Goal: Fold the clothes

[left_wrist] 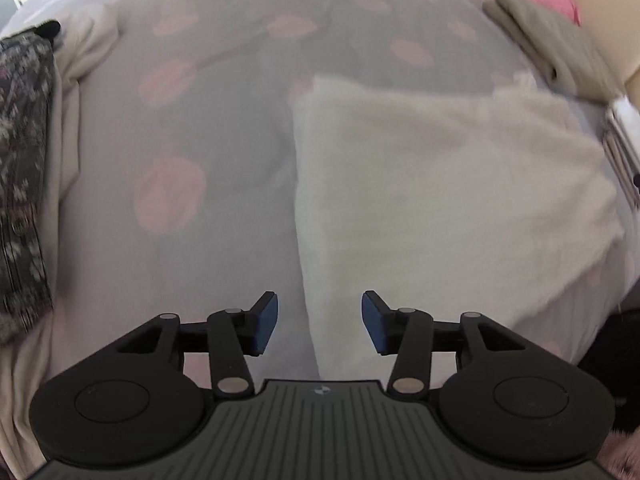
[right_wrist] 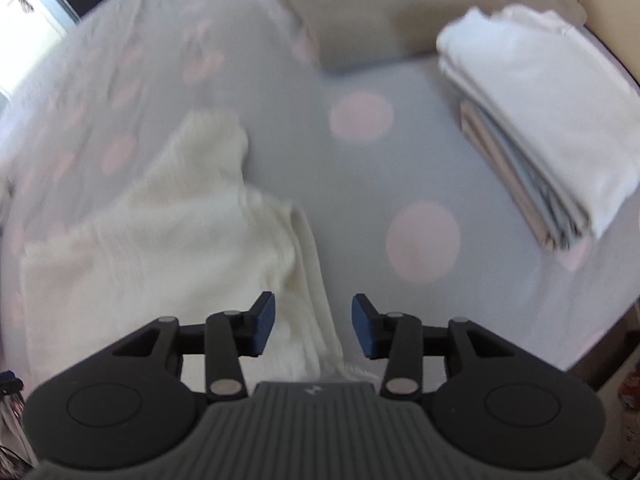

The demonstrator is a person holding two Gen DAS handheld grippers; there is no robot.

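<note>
Folding partly done: we see a stack (right_wrist: pixel 532 128) ahead-right of the right hand-held gripper (right_wrist: pixel 313 326). Both it and the left hand-held gripper (left_wrist: pixel 320 322) are spread, empty; cream garment (left_wrist: pixel 440 200) half-folded on bed (left_wrist: pixel 224 128) below them.

Right tongs (right_wrist: pixel 313 325) hang parted above a cream knitted garment (right_wrist: pixel 160 236) on a pink-dotted grey bedsheet (right_wrist: pixel 360 168); folded white clothes (right_wrist: pixel 532 120) stacked well apart; beige pillow (right_wrist: pixel 360 12) beyond.
</note>
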